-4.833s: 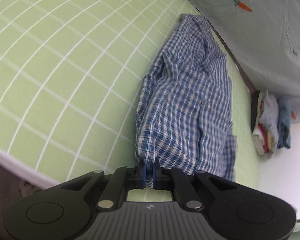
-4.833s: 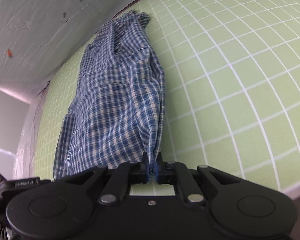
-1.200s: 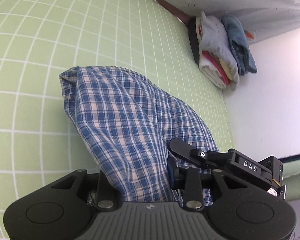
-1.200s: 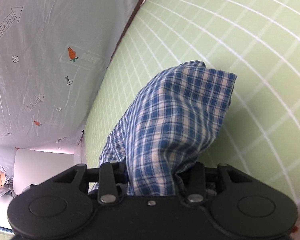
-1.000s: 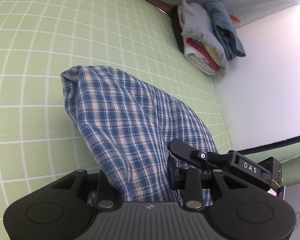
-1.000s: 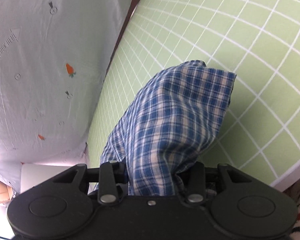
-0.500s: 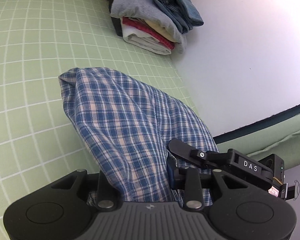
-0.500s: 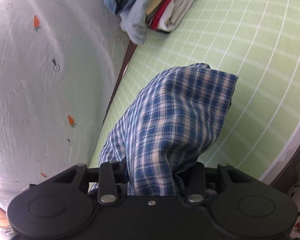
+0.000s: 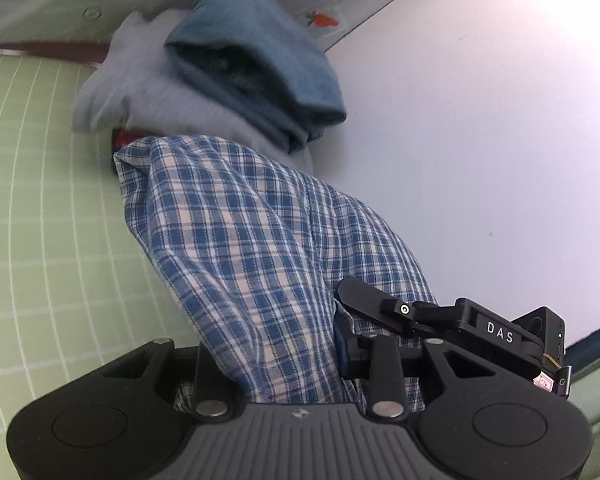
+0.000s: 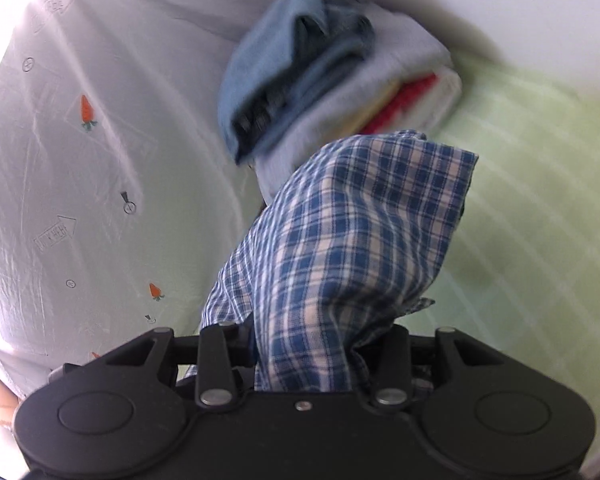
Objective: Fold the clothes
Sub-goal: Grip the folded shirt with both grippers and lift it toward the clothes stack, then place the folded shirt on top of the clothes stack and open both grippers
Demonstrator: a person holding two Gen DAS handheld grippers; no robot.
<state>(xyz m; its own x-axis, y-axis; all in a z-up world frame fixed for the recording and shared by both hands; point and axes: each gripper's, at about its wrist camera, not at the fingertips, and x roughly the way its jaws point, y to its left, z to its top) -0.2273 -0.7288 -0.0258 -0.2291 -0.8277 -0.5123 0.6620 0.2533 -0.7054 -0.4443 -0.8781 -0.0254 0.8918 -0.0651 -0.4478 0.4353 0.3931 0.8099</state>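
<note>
**Two grippers clamped on one folded plaid shirt**

Both sets of jaws are seen pressed onto a thick bundle of blue-and-white checked cloth. In the left wrist view, the left gripper [image 9: 274, 356] is closed on the folded shirt [image 9: 252, 248] at the bottom centre of the frame, and the cloth is carried up and to the left, its long axis running from the jaws toward the upper left, where a blunt folded end is formed. The right gripper [image 9: 452, 320] is seen at the lower right of that view, just beside the left one, with its black body against the same cloth.

In the right wrist view, the right gripper [image 10: 306, 356] is pinched on the shirt [image 10: 360, 240], whose long axis is directed up and to the right, ending in a squared corner.

Beyond the shirt's far end, a stack of folded clothes [image 9: 220, 80] is shown blurred, topped by a blue garment. A green gridded sheet [image 9: 40, 220] is spread at the left, and a white wall [image 9: 480, 140] fills the right.
</note>
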